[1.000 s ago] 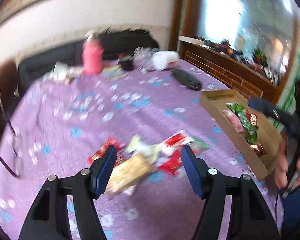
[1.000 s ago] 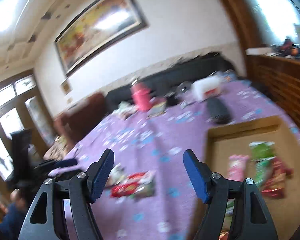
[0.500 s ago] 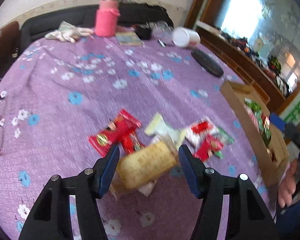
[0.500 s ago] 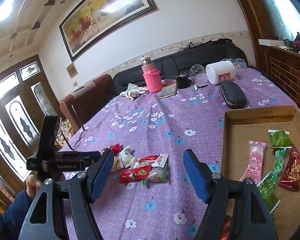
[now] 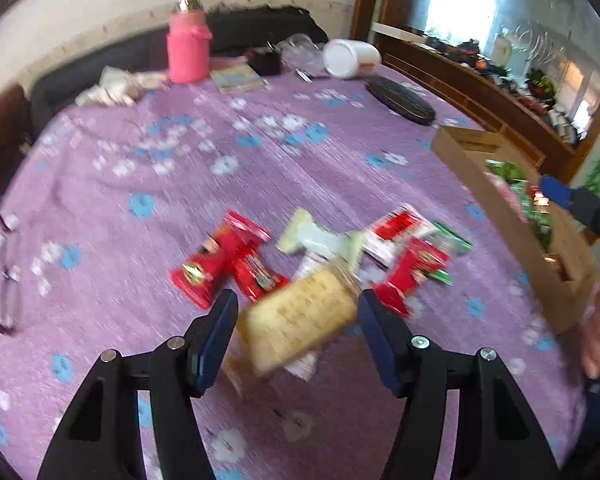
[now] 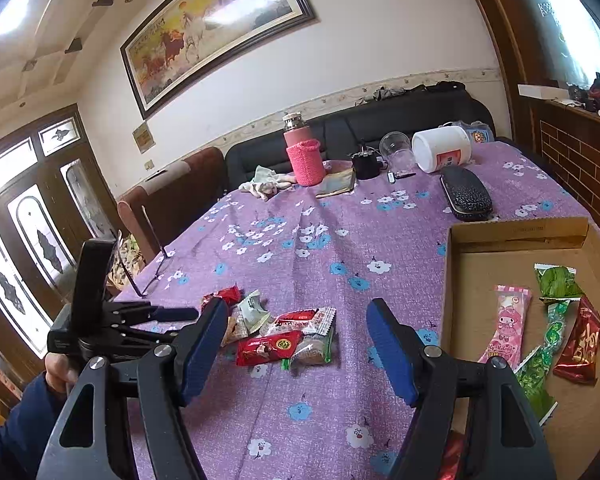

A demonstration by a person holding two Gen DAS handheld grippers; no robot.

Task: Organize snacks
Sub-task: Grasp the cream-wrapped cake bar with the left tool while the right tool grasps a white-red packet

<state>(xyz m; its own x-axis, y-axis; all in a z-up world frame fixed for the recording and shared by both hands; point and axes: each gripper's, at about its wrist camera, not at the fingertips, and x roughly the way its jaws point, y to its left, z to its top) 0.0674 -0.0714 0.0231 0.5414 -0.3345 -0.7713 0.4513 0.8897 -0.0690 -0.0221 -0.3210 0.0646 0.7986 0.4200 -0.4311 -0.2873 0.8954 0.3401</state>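
The cardboard tray [image 6: 516, 236] lies on the table [image 6: 320, 216], at its right side in the right wrist view. In the tray lie several snack packets [image 6: 504, 328]. Left of the tray, apart from it, a cluster of loose snack packets [image 6: 288, 336] lies on the cloth. Just behind the tray's far wall lies a glasses case [image 6: 466, 194]. Farther behind the tray, to its left, stands a flask [image 6: 302, 152]; a tub [image 6: 440, 148] lies on its side behind the case.

We see white walls [image 6: 380, 40] | framed horse painting [image 6: 216, 20] | black sofa [image 6: 400, 120] behind our table's purple floral cloth [image 6: 320, 240] | glazed wooden doors [image 6: 24, 216] | bright window [image 5: 500, 12] | brick-patterned wainscot [image 6: 580, 160]
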